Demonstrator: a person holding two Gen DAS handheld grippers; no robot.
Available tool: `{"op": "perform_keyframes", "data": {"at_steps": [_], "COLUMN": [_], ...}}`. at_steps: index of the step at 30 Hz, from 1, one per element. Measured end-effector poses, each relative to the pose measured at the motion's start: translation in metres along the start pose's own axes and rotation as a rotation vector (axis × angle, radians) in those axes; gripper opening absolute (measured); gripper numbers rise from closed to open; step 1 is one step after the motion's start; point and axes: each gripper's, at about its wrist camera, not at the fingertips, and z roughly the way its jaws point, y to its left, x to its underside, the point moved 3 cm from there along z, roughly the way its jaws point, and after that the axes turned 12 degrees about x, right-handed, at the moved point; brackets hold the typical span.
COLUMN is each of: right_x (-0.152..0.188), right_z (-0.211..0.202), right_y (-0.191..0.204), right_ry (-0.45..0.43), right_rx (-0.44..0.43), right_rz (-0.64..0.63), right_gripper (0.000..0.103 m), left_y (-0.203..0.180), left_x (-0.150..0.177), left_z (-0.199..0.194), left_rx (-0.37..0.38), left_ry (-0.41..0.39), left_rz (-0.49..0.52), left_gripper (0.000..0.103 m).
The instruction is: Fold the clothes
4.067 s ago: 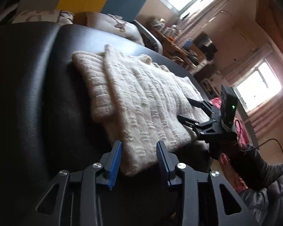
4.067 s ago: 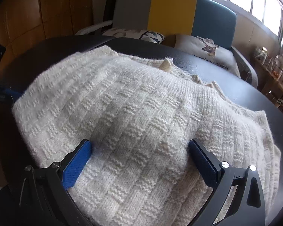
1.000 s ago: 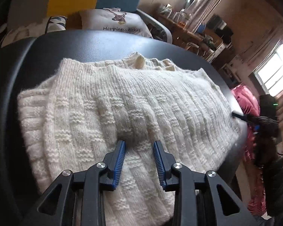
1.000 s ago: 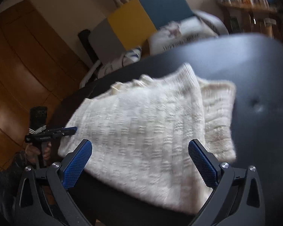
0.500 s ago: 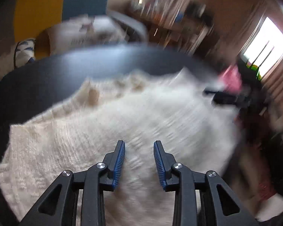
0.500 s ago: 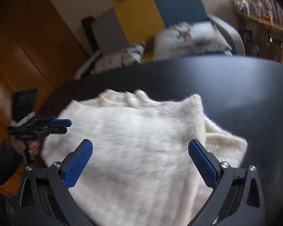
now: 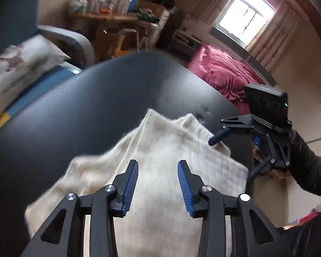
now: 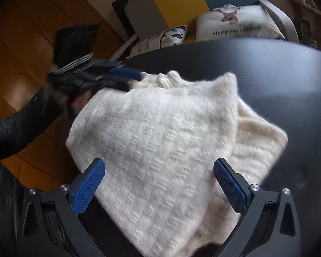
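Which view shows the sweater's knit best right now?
The right wrist view: the sweater fills the frame, its knit pattern sharp. The left wrist view shows it motion-blurred and partly behind the gripper fingers.

A cream-white knitted sweater (image 8: 160, 141) lies folded on a black padded surface (image 8: 278, 75), its textured block pattern facing up. The top layer covers most of a second layer, which sticks out along the right side. Its bunched collar (image 8: 171, 79) sits at the far edge, and one near corner overhangs the surface's edge.
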Motion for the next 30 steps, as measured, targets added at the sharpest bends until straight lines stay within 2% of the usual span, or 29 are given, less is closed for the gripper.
{"op": "perform_keyframes", "data": {"at_steps": [1,4,7,9,12,14,16,19,24,27,28,30], "right_x": [0.003,0.011,0.019,0.027,0.039,0.051,0.065,0.07,0.077,0.08,0.08,0.081], "right_z": [-0.003,-0.007,-0.004,-0.002,0.001,0.004,0.008,0.004,0.005,0.009,0.01,0.004], "right_y": [-0.007,-0.016,-0.018,-0.014,0.011,0.036,0.062,0.076,0.068,0.065,0.065,0.062], "right_ry": [-0.003,0.016,0.054,0.096,0.18,0.257,0.324,0.337,0.417,0.435,0.44,0.426], "right_rx": [-0.007,-0.124,-0.089,-0.15,-0.204,-0.291,-0.34,-0.389,-0.406,-0.369,-0.356,-0.306], "right_rz": [0.019,0.064,0.042,0.039,-0.058,-0.123,-0.222,-0.244,-0.253,-0.253,-0.253,-0.246], "right_gripper": [0.103,0.103,0.103,0.103,0.103,0.103,0.103,0.103,0.103,0.103,0.103,0.103], "left_y": [0.004,0.015,0.007,-0.006,-0.013,-0.01,-0.013,-0.015,-0.022,-0.029,-0.033,-0.048], "left_x": [-0.008,-0.031,-0.042,-0.044,-0.036,-0.029,-0.027,-0.024,-0.022,-0.021,-0.019,-0.01], "left_z": [0.008,0.032,0.043,0.052,0.077,0.094,0.096,0.096,0.097,0.091,0.086,0.072], "left_rx": [0.016,0.063,0.139,0.163,0.107,0.032,0.016,-0.007,-0.068,-0.088,-0.082,-0.019], "left_ry": [0.01,0.039,0.04,0.063,0.169,0.227,0.213,0.2,0.197,0.173,0.159,0.139], "left_rz": [-0.004,-0.014,0.013,0.06,0.112,0.132,0.153,0.155,0.18,0.191,0.201,0.216], "left_gripper": [0.039,0.039,0.039,0.039,0.039,0.039,0.039,0.039,0.041,0.04,0.038,0.038]}}
